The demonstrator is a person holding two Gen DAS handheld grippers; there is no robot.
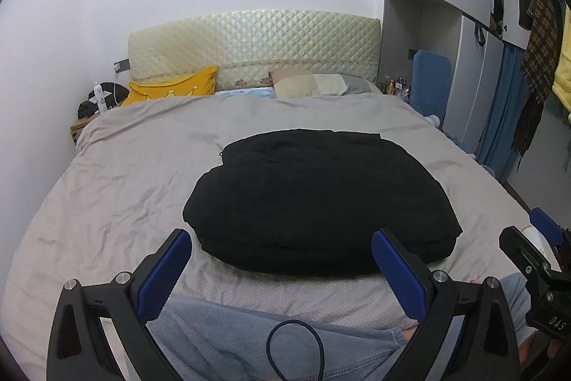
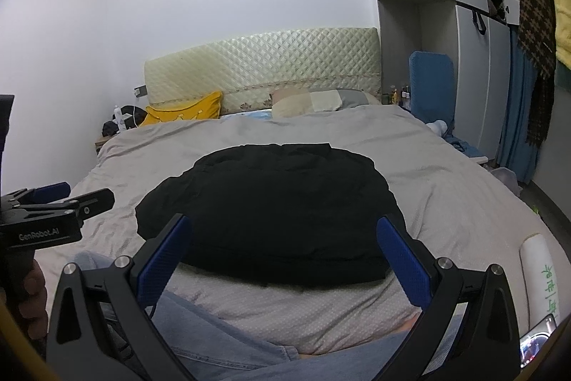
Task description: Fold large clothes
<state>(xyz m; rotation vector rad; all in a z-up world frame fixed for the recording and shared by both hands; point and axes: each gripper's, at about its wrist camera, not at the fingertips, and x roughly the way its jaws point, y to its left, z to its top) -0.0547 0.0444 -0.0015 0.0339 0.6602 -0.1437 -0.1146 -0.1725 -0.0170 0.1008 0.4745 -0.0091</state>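
Observation:
A large black padded garment (image 1: 317, 199) lies in a folded bundle in the middle of the grey bed cover (image 1: 117, 188); it also shows in the right wrist view (image 2: 271, 213). My left gripper (image 1: 282, 259) is open and empty, held back from the garment's near edge, above the person's lap. My right gripper (image 2: 283, 249) is open and empty, also just short of the near edge. The right gripper shows at the right edge of the left wrist view (image 1: 535, 259). The left gripper shows at the left edge of the right wrist view (image 2: 53, 213).
A quilted headboard (image 1: 253, 41), a yellow pillow (image 1: 175, 88) and a patchwork pillow (image 1: 314, 83) stand at the far end. A wardrobe with hanging clothes (image 1: 535, 59) is on the right. A white tube (image 2: 540, 277) and a phone (image 2: 535, 341) lie at the bed's right corner.

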